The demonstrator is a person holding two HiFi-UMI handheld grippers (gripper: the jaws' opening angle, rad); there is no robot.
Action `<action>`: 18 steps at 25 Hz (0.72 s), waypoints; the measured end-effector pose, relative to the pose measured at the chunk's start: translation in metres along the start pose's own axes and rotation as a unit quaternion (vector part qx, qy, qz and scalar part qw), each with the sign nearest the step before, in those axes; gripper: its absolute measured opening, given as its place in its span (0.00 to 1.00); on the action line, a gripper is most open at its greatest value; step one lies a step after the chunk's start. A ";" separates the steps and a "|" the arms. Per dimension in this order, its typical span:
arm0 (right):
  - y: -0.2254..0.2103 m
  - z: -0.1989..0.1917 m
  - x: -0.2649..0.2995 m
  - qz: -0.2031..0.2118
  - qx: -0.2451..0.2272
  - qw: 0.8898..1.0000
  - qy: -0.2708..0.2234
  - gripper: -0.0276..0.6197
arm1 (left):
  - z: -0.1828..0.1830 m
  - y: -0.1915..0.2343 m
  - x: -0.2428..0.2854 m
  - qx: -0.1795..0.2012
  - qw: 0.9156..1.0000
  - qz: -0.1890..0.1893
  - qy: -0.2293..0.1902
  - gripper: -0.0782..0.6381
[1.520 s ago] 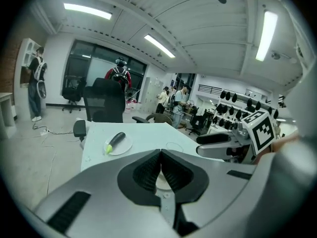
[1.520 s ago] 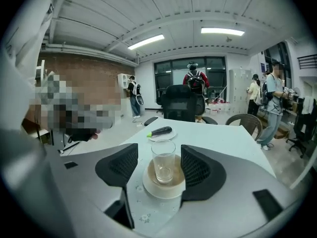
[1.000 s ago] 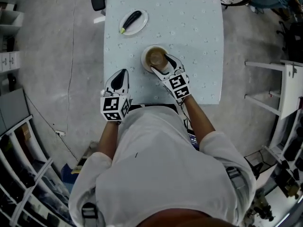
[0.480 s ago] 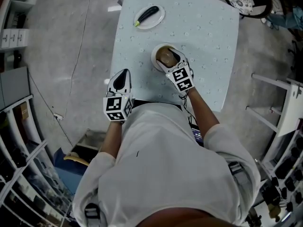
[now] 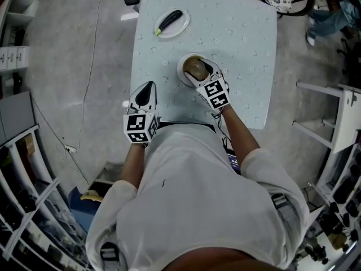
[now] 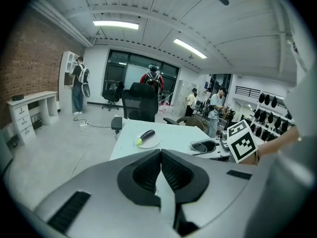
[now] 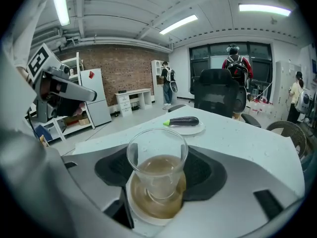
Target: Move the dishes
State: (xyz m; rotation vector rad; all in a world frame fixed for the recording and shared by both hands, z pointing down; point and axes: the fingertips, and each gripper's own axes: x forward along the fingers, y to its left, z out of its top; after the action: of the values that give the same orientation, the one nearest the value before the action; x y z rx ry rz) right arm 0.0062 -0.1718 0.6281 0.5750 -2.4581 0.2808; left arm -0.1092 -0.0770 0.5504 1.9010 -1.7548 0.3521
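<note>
A glass cup [image 7: 157, 167] of brown liquid stands on a white saucer [image 7: 148, 209] near the middle of the pale blue table [image 5: 237, 38]. My right gripper [image 7: 157, 175] reaches over the saucer [image 5: 181, 72]. Its jaws have just been closing, the cup [image 5: 196, 68] is between them, and the pads lie against its sides. At the table's far left, a dark eggplant [image 5: 169, 20] lies on a white plate [image 5: 179, 28]. My left gripper [image 5: 146, 88] hovers shut and empty at the table's near left edge, its pads [image 6: 148, 170] pressed together.
A black office chair [image 6: 141, 102] stands at the table's far end. Several people stand further back in the room. White shelving [image 5: 11, 16] lines the left side. A white rack [image 5: 333, 123] stands to the right of the table.
The right gripper has edged forward and down over the saucer and its jaws have narrowed onto the cup. The left gripper has stayed put.
</note>
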 end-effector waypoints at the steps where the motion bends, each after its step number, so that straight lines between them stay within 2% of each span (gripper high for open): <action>1: -0.001 0.001 -0.002 -0.004 0.002 1.000 -0.003 0.47 | 0.001 -0.001 0.001 0.002 1.000 -0.003 -0.001 0.13; 11: -0.014 0.040 -0.041 -0.052 0.041 0.996 -0.054 0.47 | 0.011 -0.018 0.013 0.027 0.998 -0.050 -0.002 0.13; 18: -0.038 0.051 -0.084 -0.108 0.052 0.989 -0.083 0.47 | 0.018 -0.044 0.029 0.053 0.994 -0.098 0.000 0.13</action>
State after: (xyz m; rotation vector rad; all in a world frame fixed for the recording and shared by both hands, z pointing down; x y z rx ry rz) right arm 0.0594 -0.1938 0.5402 0.9350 -2.5214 0.2854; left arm -0.0650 -0.1103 0.5413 2.1278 -1.5596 0.3781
